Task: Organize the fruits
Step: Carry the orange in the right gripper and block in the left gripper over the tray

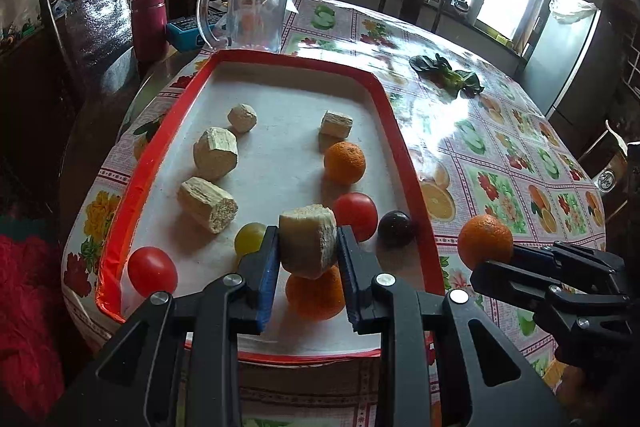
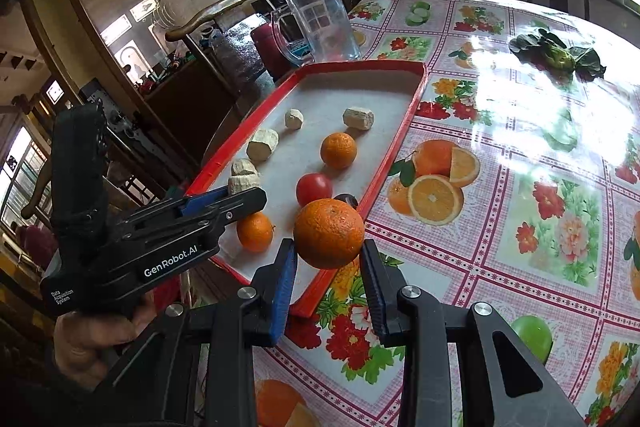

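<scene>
Sunlit dining room, round table under glossy fruit-print oilcloth [image 2: 500,155]; red-rimmed white tray [image 1: 160,151] near edge. Left gripper [image 1: 308,247] clamps pale sugarcane chunk [image 1: 308,243]; right gripper [image 2: 329,259] clamps round orange mandarin [image 2: 329,233].

Left gripper [image 1: 308,251]: matte black plastic frame, two triangular cut-outs in the arms, round silver screw heads at the pivots. Blue ribbed pads [image 1: 269,267] are fitted inside both fingers. Right gripper [image 2: 329,269]: built alike, with blue pads and silver screws. White lettering "GenRobot.AI" and "Data Acquisition System" is printed on the left gripper's side. A bare hand [image 2: 86,341] is seen at its grip.
</scene>
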A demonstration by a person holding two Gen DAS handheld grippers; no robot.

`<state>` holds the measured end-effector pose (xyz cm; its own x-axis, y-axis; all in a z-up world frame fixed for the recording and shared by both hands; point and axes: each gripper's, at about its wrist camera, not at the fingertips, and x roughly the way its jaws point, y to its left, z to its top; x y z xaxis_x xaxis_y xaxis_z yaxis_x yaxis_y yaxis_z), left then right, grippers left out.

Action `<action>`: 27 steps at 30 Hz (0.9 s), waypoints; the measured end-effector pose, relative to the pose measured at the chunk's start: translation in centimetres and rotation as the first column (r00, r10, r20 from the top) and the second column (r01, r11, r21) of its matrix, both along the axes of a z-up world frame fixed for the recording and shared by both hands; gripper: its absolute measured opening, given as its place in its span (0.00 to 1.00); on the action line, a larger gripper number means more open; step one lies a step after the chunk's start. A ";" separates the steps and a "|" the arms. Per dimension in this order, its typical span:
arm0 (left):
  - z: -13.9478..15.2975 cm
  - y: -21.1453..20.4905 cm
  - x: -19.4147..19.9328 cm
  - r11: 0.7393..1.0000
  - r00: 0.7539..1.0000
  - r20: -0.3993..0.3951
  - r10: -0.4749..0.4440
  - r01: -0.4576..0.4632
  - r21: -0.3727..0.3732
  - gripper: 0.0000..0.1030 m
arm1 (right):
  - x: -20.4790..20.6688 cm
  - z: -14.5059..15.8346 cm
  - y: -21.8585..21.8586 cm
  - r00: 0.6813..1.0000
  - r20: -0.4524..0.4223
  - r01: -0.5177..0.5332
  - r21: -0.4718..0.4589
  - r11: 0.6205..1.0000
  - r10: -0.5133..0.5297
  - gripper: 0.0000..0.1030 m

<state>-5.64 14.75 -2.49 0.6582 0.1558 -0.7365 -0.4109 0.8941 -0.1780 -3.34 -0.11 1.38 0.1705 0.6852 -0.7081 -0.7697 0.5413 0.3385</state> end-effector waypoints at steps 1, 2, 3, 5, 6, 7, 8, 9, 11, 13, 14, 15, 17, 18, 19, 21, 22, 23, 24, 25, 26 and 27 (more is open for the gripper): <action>0.0 0.2 -0.1 1.000 1.000 -0.001 0.003 -0.003 0.000 0.25 | 0.0 0.0 0.2 1.000 0.000 -0.002 -0.001 1.000 0.002 0.32; -0.1 0.4 -0.2 1.000 1.000 -0.001 0.006 -0.006 0.000 0.25 | 0.0 0.0 0.4 1.000 0.001 -0.004 -0.003 1.000 0.004 0.32; -0.1 0.6 -0.2 1.000 1.000 -0.002 0.010 -0.010 -0.001 0.25 | 0.1 -0.1 0.7 1.000 0.001 -0.006 -0.005 1.000 0.006 0.32; -0.2 1.0 -0.4 1.000 1.000 0.000 0.017 -0.017 -0.008 0.25 | 0.2 -0.1 1.1 1.000 0.003 -0.011 -0.008 1.000 0.011 0.32; -0.2 1.2 -0.5 1.000 1.000 0.001 0.020 -0.020 -0.009 0.25 | 0.3 -0.1 1.4 1.000 0.004 -0.012 -0.009 1.000 0.012 0.32; -0.3 1.4 -0.5 1.000 1.000 0.002 0.023 -0.023 -0.010 0.25 | 0.4 -0.2 1.6 1.000 0.006 -0.012 -0.011 1.000 0.012 0.32; -0.4 1.6 -0.5 1.000 1.000 0.004 0.022 -0.022 -0.013 0.25 | 0.6 -0.3 1.9 1.000 0.007 -0.013 -0.014 1.000 0.013 0.32; -0.4 1.8 -0.5 1.000 1.000 0.008 0.018 -0.018 -0.018 0.25 | 0.7 -0.4 2.2 1.000 0.008 -0.015 -0.018 1.000 0.015 0.32; -0.4 1.9 -0.4 1.000 1.000 0.015 0.007 -0.007 -0.022 0.25 | 0.9 -0.5 2.8 1.000 0.011 -0.020 -0.023 1.000 0.020 0.32; -0.4 2.1 -0.3 0.999 1.000 0.021 0.005 -0.004 -0.038 0.25 | 1.1 -0.5 3.4 1.000 0.013 -0.027 -0.025 0.999 0.027 0.32; -0.5 2.3 -0.4 0.999 1.000 0.026 0.005 -0.003 -0.051 0.25 | 1.1 -0.4 3.7 0.999 0.017 -0.030 -0.025 0.999 0.030 0.32; -0.5 2.5 -0.4 0.998 1.000 0.030 0.004 -0.003 -0.059 0.25 | 1.2 -0.3 4.0 0.999 0.024 -0.032 -0.026 0.999 0.032 0.32; -0.5 2.8 -0.5 0.997 0.999 0.037 0.002 0.000 -0.073 0.25 | 1.4 -0.3 4.5 0.999 0.032 -0.035 -0.029 0.999 0.036 0.32; -0.5 3.0 -0.5 0.997 0.999 0.039 0.000 0.003 -0.081 0.25 | 1.6 -0.3 4.8 0.999 0.033 -0.035 -0.030 0.999 0.036 0.32; -0.5 3.0 -0.5 0.996 0.999 0.041 0.000 0.004 -0.085 0.25 | 1.8 -0.3 5.1 0.999 0.035 -0.035 -0.033 0.999 0.036 0.32; -0.6 3.1 -0.4 0.996 0.999 0.043 -0.003 0.007 -0.087 0.25 | 2.3 -0.4 5.7 0.999 0.039 -0.033 -0.040 0.999 0.035 0.32; -0.6 3.1 -0.4 0.996 0.999 0.043 -0.005 0.008 -0.088 0.25 | 2.5 -0.5 6.0 0.999 0.040 -0.033 -0.042 0.999 0.034 0.32; -0.6 3.1 -0.3 0.996 0.999 0.044 -0.006 0.010 -0.089 0.25 | 2.7 -0.6 6.3 0.999 0.039 -0.033 -0.044 0.998 0.034 0.32; -0.6 3.2 -0.3 0.996 0.999 0.044 -0.006 0.010 -0.089 0.25 | 2.9 -0.7 6.6 0.999 0.040 -0.034 -0.047 0.998 0.036 0.32; -0.6 3.2 -0.2 0.996 0.999 0.045 -0.006 0.010 -0.092 0.25 | 3.1 -0.8 6.9 0.998 0.041 -0.035 -0.052 0.998 0.037 0.32; -0.6 3.3 -0.1 0.996 0.999 0.045 -0.007 0.011 -0.094 0.25 | 3.2 -1.0 7.1 0.998 0.041 -0.035 -0.058 0.998 0.038 0.32; -0.6 3.3 -0.1 0.995 0.999 0.045 -0.007 0.011 -0.095 0.25 | 3.4 -1.2 7.4 0.998 0.040 -0.037 -0.063 0.997 0.039 0.32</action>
